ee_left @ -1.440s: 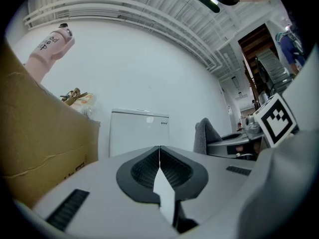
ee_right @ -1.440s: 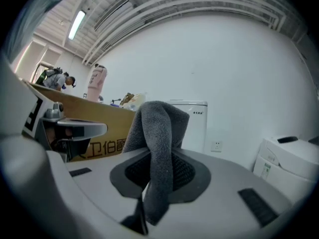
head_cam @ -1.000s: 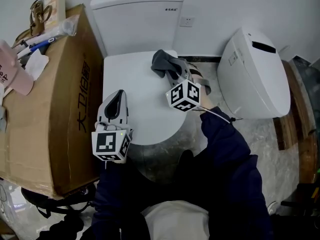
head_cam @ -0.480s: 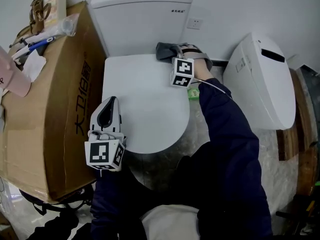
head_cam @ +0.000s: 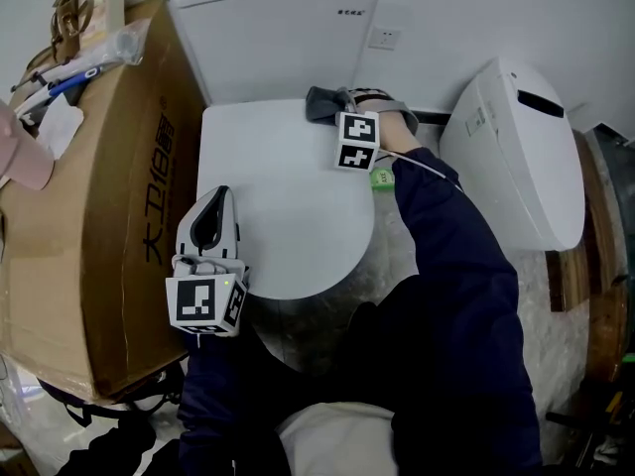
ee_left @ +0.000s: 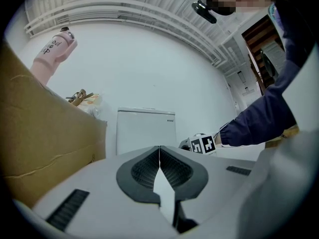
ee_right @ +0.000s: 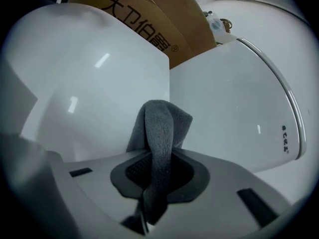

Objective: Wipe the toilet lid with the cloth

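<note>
Cardboard box (head_cam: 89,206), left of the toilet, brown, open-topped; its side carries large dark characters running down it, reading 大卫伯爵 with a small ringed mark after them in the right gripper view. Pink item (ee_left: 52,54) above the box, with dark lettering I cannot make out. Cistern (head_cam: 273,33), white, far end, with a short line of dark print on its front, too small to read. Wall socket (head_cam: 384,38), white, just right of the cistern. Second white ceramic body (head_cam: 516,157), far right, with a black slot and a small grey label, print illegible. Toilet lid (head_cam: 278,216), white, glossy, closed flat, with light reflections on its surface. Cloth (head_cam: 322,105), dark grey, fleecy, soft nap, bunched into a fold; it sits at the far right corner of the lid, up against the foot of the cistern. Right gripper (head_cam: 343,103), white with dark ribbed pads, jaws pinched on the cloth, a tongue of fabric standing up between them and drooping forward; its marker cube shows black-and-white squares. Left gripper (head_cam: 216,204), same make, at the near left edge of the lid, well apart from the cloth, jaws brought together at the tips with nothing between them; whether it touches the lid I cannot tell. Dark blue sleeve (head_cam: 437,256) behind the right gripper.
</note>
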